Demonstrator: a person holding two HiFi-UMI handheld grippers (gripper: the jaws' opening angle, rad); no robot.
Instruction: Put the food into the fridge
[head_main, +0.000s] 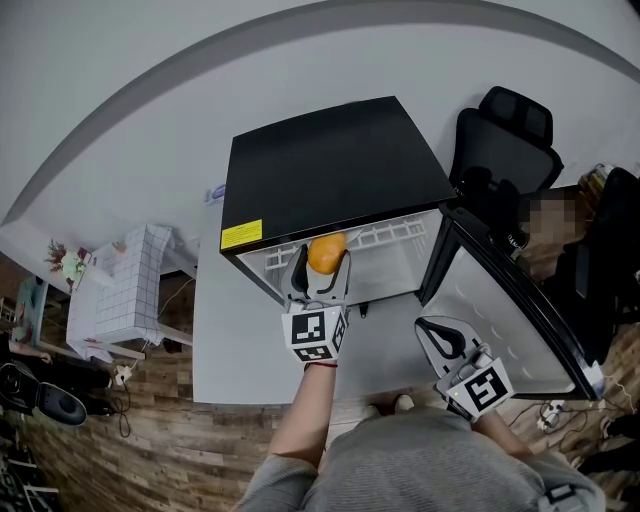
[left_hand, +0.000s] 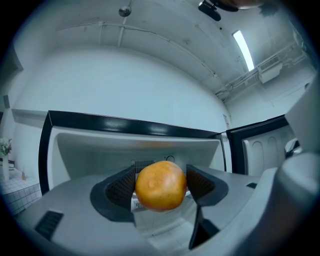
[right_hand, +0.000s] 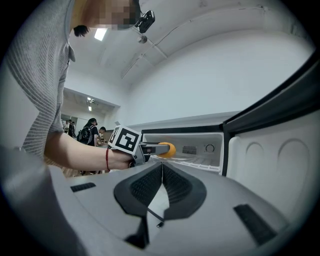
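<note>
The placing step is in hand. The left gripper clamps an orange squarely between its jaws at the mouth of the open fridge. The orange seems to be just over the white shelf, though I can't tell if it touches. Next it should lower and let go. The right gripper hangs near the door, jaws pressed together, holding nothing.

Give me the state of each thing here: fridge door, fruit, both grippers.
Fridge door: swung wide open.
Orange: held off the shelf, at the fridge's opening.
Left gripper: shut on the orange.
Right gripper: shut, nothing between its jaws.
</note>
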